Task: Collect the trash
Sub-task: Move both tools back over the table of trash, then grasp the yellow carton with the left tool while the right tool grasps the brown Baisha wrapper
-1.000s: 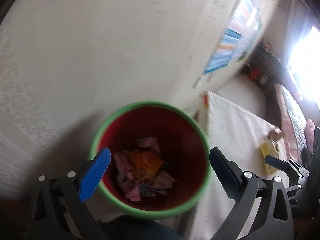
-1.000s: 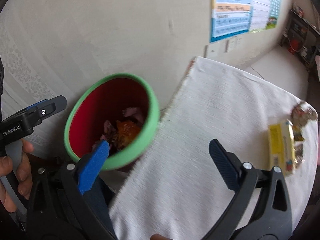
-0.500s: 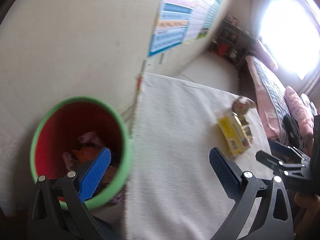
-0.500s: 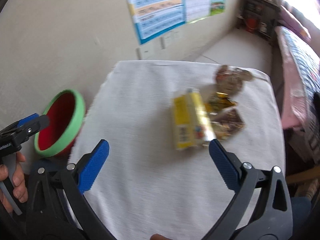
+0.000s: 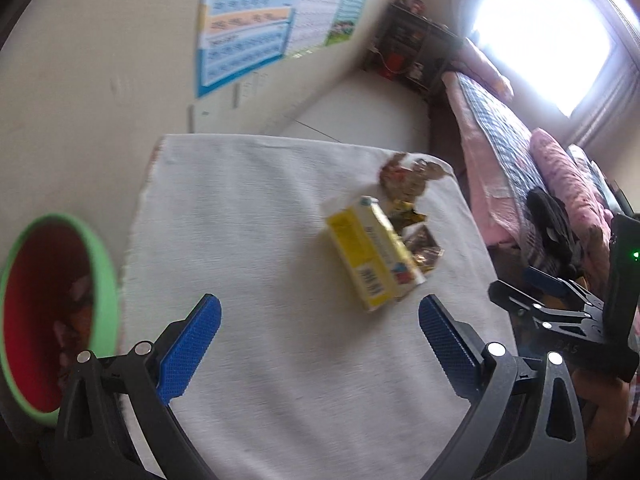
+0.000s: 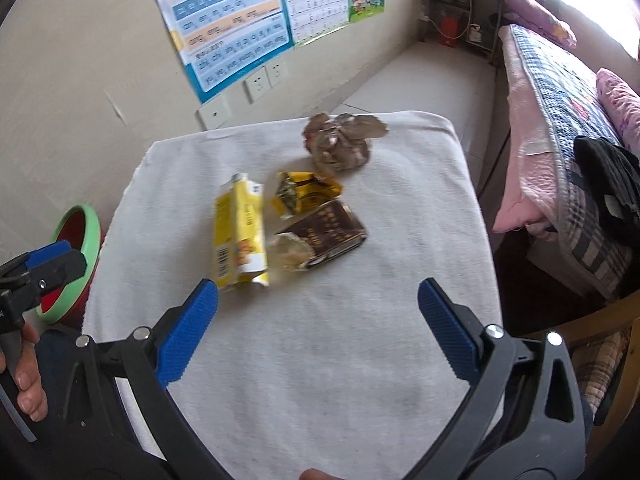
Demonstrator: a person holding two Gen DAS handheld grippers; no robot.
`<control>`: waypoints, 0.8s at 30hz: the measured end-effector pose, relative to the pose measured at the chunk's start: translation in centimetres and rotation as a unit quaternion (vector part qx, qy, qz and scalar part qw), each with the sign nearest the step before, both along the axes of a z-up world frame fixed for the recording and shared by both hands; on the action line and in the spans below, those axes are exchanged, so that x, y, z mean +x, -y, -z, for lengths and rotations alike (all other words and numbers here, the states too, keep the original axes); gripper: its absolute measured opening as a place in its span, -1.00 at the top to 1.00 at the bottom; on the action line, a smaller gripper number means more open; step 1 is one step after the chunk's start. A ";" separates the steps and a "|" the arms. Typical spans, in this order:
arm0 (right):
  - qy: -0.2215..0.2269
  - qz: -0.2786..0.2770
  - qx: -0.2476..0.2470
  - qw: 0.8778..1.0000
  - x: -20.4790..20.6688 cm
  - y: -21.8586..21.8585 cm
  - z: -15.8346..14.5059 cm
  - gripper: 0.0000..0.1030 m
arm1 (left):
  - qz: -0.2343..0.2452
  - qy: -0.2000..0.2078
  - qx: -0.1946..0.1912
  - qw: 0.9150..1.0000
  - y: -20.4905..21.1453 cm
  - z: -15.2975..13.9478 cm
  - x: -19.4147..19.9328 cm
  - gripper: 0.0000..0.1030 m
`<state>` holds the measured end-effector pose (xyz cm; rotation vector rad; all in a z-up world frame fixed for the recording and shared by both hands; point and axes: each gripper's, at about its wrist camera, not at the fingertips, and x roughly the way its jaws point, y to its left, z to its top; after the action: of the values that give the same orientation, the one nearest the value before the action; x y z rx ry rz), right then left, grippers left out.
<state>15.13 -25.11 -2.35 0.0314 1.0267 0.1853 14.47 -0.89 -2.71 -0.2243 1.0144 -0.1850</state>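
At the far left, beside the table edge and lower than its top, stands the bin (image 6: 76,264), green-rimmed and red inside, with some crumpled wrappers already at its bottom. The left gripper (image 5: 320,344) hovers over the near part of the white tablecloth (image 5: 248,240), its blue fingers (image 5: 188,348) spread wide and holding nothing.

Moving right, the remaining trash lies clustered on the far right part of the cloth. The yellow carton (image 6: 239,232) lies flat, nearest the grippers. Just beside it sit a yellow foil wrapper (image 6: 306,196) and a dark brown packet (image 6: 328,236) with a torn clear flap, the three touching or nearly so. Behind them, near the far edge, rests a crumpled brown wrapper (image 6: 340,144).

The right gripper (image 6: 318,332) hangs above the cloth short of the carton, jaws fully apart and empty. Further right a bed (image 6: 560,100) stands close to the table.

Because the pieces crowd together, a closing grip on the carton could catch or drag the foil wrapper and knock it off the table toward the bed. The loose cloth may also bunch between the fingers if they come in too low. The flat packet offers little to pinch and could slip free on the way to the bin.
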 end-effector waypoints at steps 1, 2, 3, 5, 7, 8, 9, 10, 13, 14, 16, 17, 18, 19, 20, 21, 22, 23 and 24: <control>-0.001 0.002 0.001 1.000 0.3 0.4 0.1 -0.91 | 0.007 -0.004 0.003 1.000 1.1 0.2 0.7 -0.84; -0.002 0.003 0.003 1.000 0.5 0.7 0.3 -0.91 | 0.012 -0.006 0.005 1.000 1.5 0.3 1.1 -0.84; -0.003 0.004 0.005 1.000 0.8 1.0 0.4 -0.91 | 0.016 -0.009 0.005 1.000 2.1 0.4 1.6 -0.84; -0.006 0.003 0.006 1.000 1.4 1.4 0.9 -0.91 | 0.019 -0.021 0.005 1.000 3.3 0.9 2.8 -0.84; -0.012 0.003 0.008 1.000 2.0 1.8 1.6 -0.91 | 0.015 -0.032 -0.001 0.999 4.1 1.5 3.7 -0.84; -0.014 0.001 0.011 1.000 2.2 1.9 1.9 -0.91 | 0.011 -0.039 -0.006 0.999 4.5 2.0 4.2 -0.84; -0.017 -0.002 0.011 1.000 2.5 2.0 2.2 -0.91 | 0.007 -0.045 -0.009 0.999 4.7 2.3 4.6 -0.84; -0.022 -0.005 0.010 1.000 2.9 2.0 2.7 -0.91 | 0.002 -0.052 -0.011 0.999 5.0 2.7 5.2 -0.84; -0.034 -0.010 0.013 0.999 3.8 2.2 3.8 -0.91 | -0.003 -0.069 -0.015 0.998 6.1 4.1 6.8 -0.84; -0.039 -0.015 0.011 0.999 4.1 2.2 4.2 -0.91 | -0.003 -0.072 -0.015 0.997 6.4 4.4 7.2 -0.84; -0.048 -0.024 0.001 0.999 4.7 2.0 5.1 -0.91 | 0.000 -0.082 -0.011 0.997 7.1 5.2 8.1 -0.82; -0.049 -0.028 0.000 0.998 4.9 2.0 5.4 -0.91 | 0.003 -0.085 -0.010 0.996 7.2 5.5 8.5 -0.82; -0.052 -0.031 0.000 0.998 5.1 1.9 5.8 -0.91 | 0.004 -0.088 -0.009 0.996 7.4 5.8 8.8 -0.82; -0.056 -0.034 0.000 0.998 5.4 2.0 6.2 -0.91 | 0.006 -0.091 -0.004 0.996 7.6 6.1 9.2 -0.78; -0.060 -0.034 0.001 0.998 5.6 2.0 6.6 -0.91 | 0.006 -0.095 0.000 0.995 7.8 6.5 9.6 -0.73; -0.064 -0.034 0.002 0.997 5.8 2.1 7.0 -0.91 | 0.005 -0.101 0.001 0.995 7.8 6.9 10.0 -0.66; -0.067 -0.033 0.005 0.997 6.1 2.1 7.3 -0.91 | 0.005 -0.105 0.001 0.994 7.8 7.2 10.3 -0.66; -0.067 -0.032 0.007 0.997 6.3 2.1 7.5 -0.91 | 0.005 -0.112 -0.001 0.994 7.8 7.6 10.6 -0.65; -0.068 -0.031 0.009 0.997 6.5 2.2 7.6 -0.91 | 0.008 -0.119 -0.001 0.993 7.8 8.1 10.9 -0.63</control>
<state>21.64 -27.26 -9.97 0.0281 1.1625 0.2506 25.34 -8.74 -10.86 -0.2448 1.2540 -0.1766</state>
